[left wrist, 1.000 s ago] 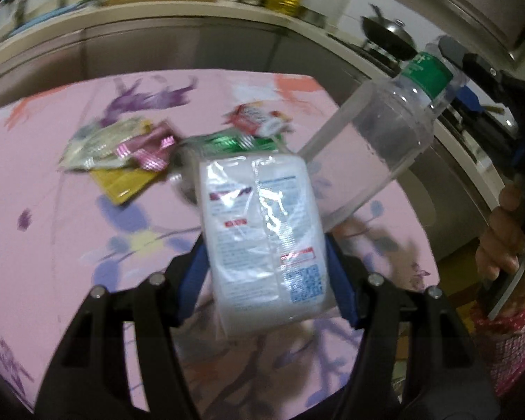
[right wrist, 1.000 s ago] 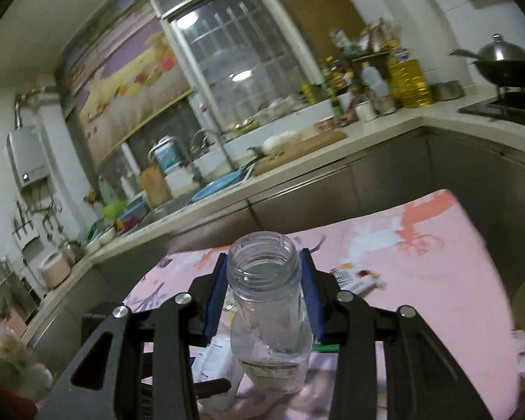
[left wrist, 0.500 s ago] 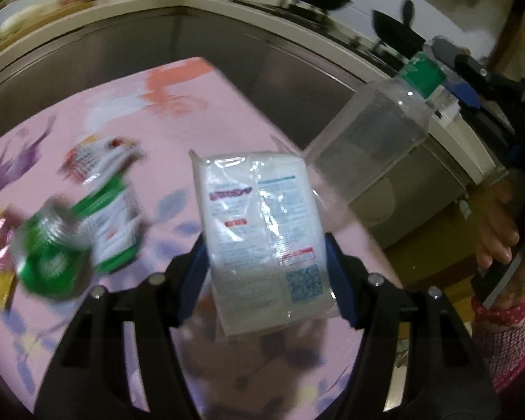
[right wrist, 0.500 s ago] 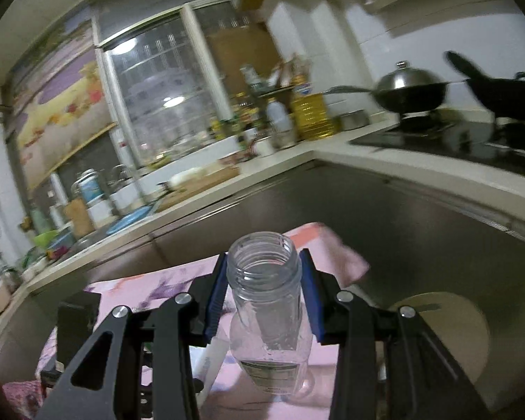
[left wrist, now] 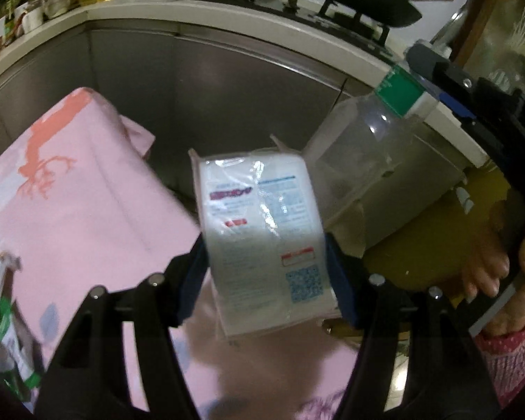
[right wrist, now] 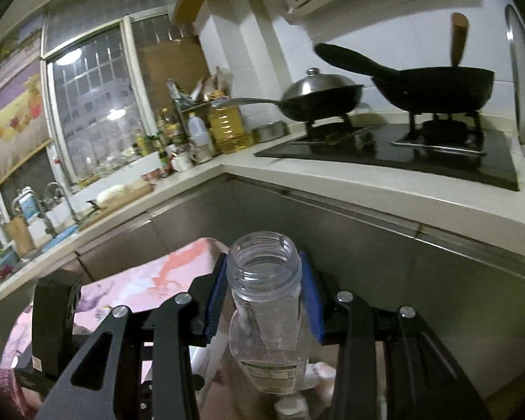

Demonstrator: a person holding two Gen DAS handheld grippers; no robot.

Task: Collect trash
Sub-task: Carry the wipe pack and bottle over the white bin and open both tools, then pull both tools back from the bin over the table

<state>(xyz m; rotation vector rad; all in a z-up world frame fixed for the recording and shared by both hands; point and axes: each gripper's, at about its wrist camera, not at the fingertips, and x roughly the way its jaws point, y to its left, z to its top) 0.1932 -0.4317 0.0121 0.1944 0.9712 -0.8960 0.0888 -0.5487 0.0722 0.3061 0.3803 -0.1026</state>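
Observation:
My left gripper is shut on a white plastic packet with blue and red print, held in the air past the right edge of the pink table. My right gripper is shut on the neck of a clear, uncapped plastic bottle. The same bottle, with a green label, shows in the left wrist view at the upper right, held beside the packet. A green-and-white wrapper lies on the table at the lower left.
Grey steel cabinet fronts stand behind the table. A stove top with two black pans is on the counter. A yellow round container sits low to the right, below the bottle. Oil bottles and jars crowd the counter corner.
Both grippers swung right with their loads, away from the table's litter toward the stove side. The yellow container has come into view below the bottle.

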